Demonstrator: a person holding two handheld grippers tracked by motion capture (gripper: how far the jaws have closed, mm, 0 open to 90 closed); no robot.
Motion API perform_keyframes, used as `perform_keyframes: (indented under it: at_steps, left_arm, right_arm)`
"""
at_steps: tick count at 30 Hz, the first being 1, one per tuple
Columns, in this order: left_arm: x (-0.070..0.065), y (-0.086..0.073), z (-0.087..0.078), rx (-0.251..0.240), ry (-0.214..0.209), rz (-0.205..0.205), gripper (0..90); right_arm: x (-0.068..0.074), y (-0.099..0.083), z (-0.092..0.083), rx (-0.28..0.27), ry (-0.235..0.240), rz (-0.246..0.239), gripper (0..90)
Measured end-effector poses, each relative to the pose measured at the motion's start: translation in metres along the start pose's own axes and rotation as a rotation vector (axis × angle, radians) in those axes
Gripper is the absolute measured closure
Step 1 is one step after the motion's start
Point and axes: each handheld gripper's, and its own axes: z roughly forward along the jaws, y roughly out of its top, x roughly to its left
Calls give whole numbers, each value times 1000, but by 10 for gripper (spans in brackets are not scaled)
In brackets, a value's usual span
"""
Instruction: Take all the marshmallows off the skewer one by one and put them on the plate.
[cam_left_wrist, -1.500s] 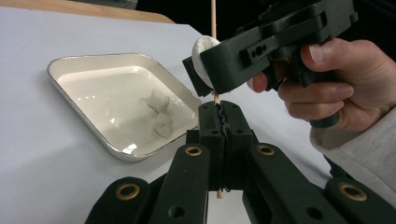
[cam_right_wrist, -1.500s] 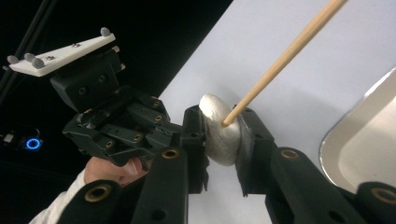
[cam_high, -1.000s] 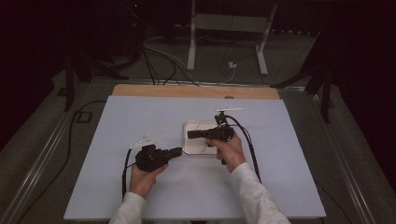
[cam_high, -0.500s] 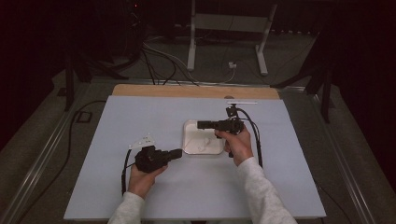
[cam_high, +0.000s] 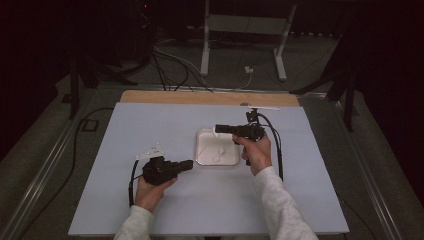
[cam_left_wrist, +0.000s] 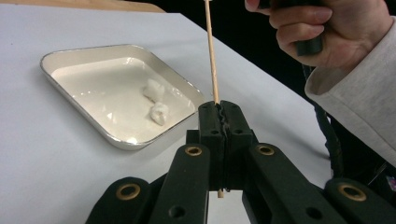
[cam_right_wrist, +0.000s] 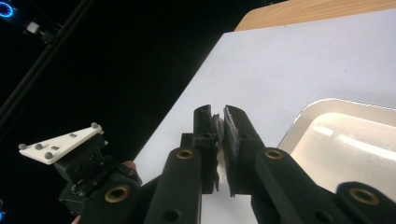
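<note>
Glossy white tray (cam_left_wrist: 122, 140) with a shiny rim; thin wooden stick (cam_left_wrist: 212, 65); matt black plastic left gripper (cam_left_wrist: 219, 122); smooth matt desk (cam_high: 150, 125), wooden far edge.

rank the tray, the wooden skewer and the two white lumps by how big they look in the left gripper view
1. Tray, widest by far.
2. Wooden skewer, long but thin, shut in the left gripper.
3. Two white lumps in the tray; alike, so unranked.
</note>
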Motion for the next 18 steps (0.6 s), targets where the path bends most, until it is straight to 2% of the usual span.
perform_keyframes:
  at_steps: [2,8,9,10,11,12,15,18]
  left_arm:
    - [0,0,0,2,1,-1,900]
    - [1,-2,0,31,9,4,900]
    - [1,-3,0,47,24,10,900]
    - [3,-5,-3,48,24,0,900]
    - [6,-6,-6,38,27,-12,900]
    - [7,-6,-7,29,27,-19,900]
    - [9,-5,-8,3,31,-37,900]
    - [7,-5,-6,-1,43,-37,900]
  right_arm:
    - [1,0,0,1,-12,-11,871]
    - [4,1,-3,-15,-93,-47,897]
    - [4,1,-5,-39,-124,-51,899]
    - [1,4,-12,-65,-149,-55,899]
    - [-4,7,-18,-78,-124,-28,898]
    - [-7,9,-26,-82,-134,-25,896]
    - [-8,10,-36,-80,-179,-48,885]
    - [-10,6,-31,-53,-237,-73,871]
